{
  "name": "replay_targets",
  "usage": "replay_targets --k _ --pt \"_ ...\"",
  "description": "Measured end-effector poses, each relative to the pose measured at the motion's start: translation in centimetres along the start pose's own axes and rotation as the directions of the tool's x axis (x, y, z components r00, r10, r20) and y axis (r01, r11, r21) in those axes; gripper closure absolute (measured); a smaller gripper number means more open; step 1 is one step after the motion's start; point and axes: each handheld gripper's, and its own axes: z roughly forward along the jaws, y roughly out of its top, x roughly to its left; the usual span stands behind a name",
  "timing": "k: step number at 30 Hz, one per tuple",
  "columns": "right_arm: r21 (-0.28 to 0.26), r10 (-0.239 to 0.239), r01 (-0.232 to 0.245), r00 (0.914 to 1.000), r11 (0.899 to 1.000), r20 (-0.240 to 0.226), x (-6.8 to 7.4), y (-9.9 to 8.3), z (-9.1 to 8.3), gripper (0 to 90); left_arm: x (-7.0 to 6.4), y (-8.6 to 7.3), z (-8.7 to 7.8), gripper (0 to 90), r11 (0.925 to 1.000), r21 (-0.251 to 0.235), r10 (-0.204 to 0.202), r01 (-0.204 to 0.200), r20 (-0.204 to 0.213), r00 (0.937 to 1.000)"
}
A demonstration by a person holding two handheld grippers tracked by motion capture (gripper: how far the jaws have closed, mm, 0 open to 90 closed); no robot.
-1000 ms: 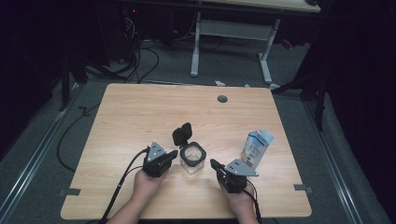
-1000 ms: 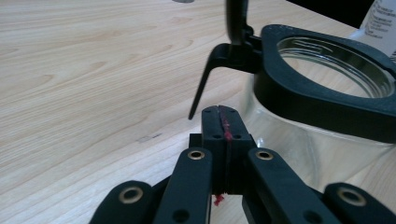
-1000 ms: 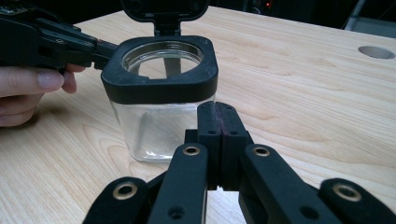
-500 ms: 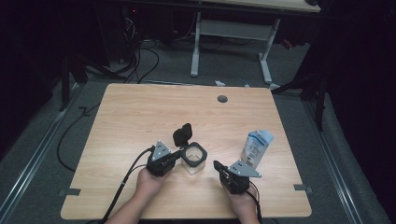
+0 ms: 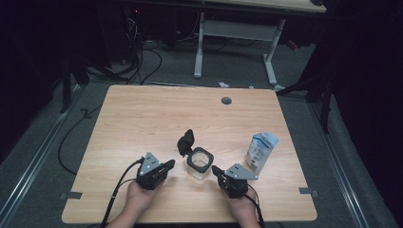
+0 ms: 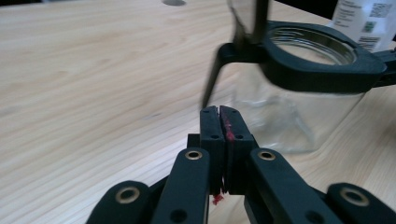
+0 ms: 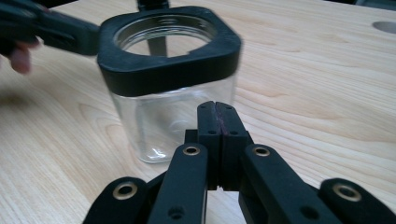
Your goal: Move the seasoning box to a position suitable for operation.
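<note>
A clear glass jar (image 5: 199,164) with a black collar stands low and centre on the tabletop (image 5: 142,118), between the left hand-held gripper (image 5: 169,165) and right hand-held gripper (image 5: 215,169), both clenched on nothing.

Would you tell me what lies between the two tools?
The clear jar with its black rim stands between the left tool and right tool, seen from the high view.

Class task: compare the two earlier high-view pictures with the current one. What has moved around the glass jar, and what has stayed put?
The left gripper drew back toward the person, away from the glass jar; half a second ago it was right at the rim. The right gripper shifted only slightly. Both jaws are shut, holding nothing. The jar with its open lid and the carton stayed put.
</note>
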Motion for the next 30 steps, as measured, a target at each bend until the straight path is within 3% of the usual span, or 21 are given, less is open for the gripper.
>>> replay_targets --k 5,10,12,15,16,18,20,21,27,30 --pt "0.009 -0.019 0.019 0.9998 1.0 -0.008 0.6 0.3 0.8 89.8 1.9 1.5 -2.5 86.1 0.9994 -0.025 0.022 -0.024 -0.044 0.9988" --pt "0.014 -0.03 0.03 0.9995 0.999 -0.001 0.6 0.3 0.7 89.6 3.3 1.8 -4.2 80.4 0.9986 -0.036 0.035 -0.038 -0.079 0.9963" --pt "0.012 -0.028 0.027 0.9995 1.0 0.014 0.2 0.0 -0.1 88.9 3.7 1.5 -4.6 77.7 0.9982 -0.032 0.048 -0.051 -0.092 0.9946" --pt "0.021 -0.012 0.011 0.9988 1.0 0.047 -1.0 -0.6 -1.4 83.7 4.3 1.2 -4.8 70.6 0.9977 0.014 0.067 -0.066 -0.108 0.9919" --pt "0.029 0.008 -0.01 0.9968 1.0 0.08 -1.9 -1.2 -2.3 81.6 4.4 1.2 -4.8 65.0 0.9984 0.011 0.056 -0.055 -0.11 0.9923" --pt "0.034 0.024 -0.027 0.9957 0.999 0.09 -2.5 -1.5 -2.7 80.0 4.7 1.4 -4.9 62.6 0.9996 0.0 0.027 -0.027 -0.11 0.9935" --pt "0.039 0.046 -0.052 0.989 0.998 0.141 -3.7 -2.4 -4.3 76.5 4.7 1.5 -4.9 56.7 0.9994 -0.012 0.029 -0.031 -0.111 0.9934" --pt "0.039 0.046 -0.052 0.989 0.998 0.141 -3.7 -2.4 -4.3 76.5 4.6 1.5 -4.9 56.7 0.999 -0.013 0.04 -0.042 -0.112 0.9928" --pt "0.018 0.094 -0.1 0.971 0.995 0.22 -5.9 -4.2 -8.1 72.3 4.3 1.1 -5.0 48.9 0.998 -0.006 0.062 -0.063 -0.104 0.9927" --pt "0.013 0.102 -0.109 0.9663 0.994 0.236 -6.4 -4.6 -8.9 71.5 4.1 1.0 -4.9 47.9 0.9978 -0.005 0.066 -0.067 -0.098 0.993"
